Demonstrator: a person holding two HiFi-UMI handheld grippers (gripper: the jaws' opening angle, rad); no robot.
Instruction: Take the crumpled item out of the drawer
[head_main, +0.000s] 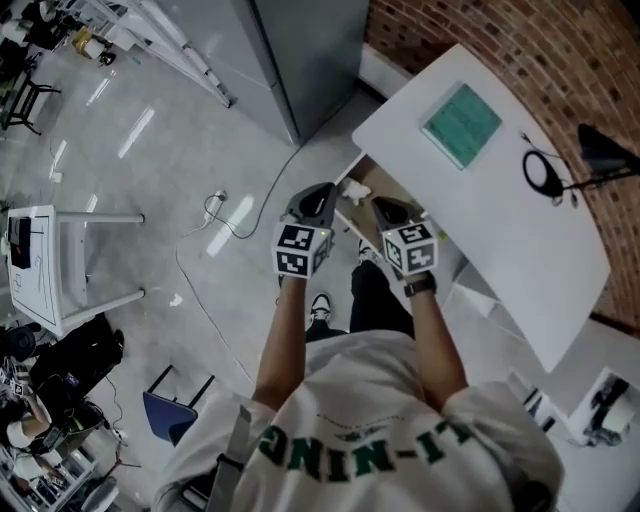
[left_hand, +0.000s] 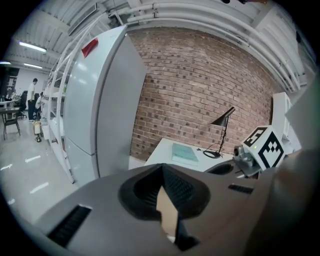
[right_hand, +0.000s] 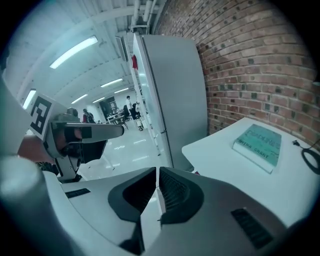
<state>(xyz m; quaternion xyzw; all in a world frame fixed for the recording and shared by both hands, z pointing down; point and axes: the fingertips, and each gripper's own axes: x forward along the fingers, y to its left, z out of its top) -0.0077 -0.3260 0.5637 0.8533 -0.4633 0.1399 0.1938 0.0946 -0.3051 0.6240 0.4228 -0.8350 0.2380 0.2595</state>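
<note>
- Grey cabinet (head_main: 300, 50): tall, beyond the desk's end, not in the way.
- White desk (head_main: 520, 230): carries a teal book (head_main: 461, 124) and a black lamp (head_main: 600, 150), both well apart from the work.
- Wooden drawer (head_main: 390, 190): under the desk's front edge, already pulled out.
- Left gripper (head_main: 318, 195), right gripper (head_main: 387, 210): both closed and empty, over the drawer at the desk's front.
- Crumpled item (head_main: 352, 187): white, seemingly in the drawer's corner by the desk's edge, not yet gripped. Grasping and lifting remain, and nothing appears to block it.
</note>
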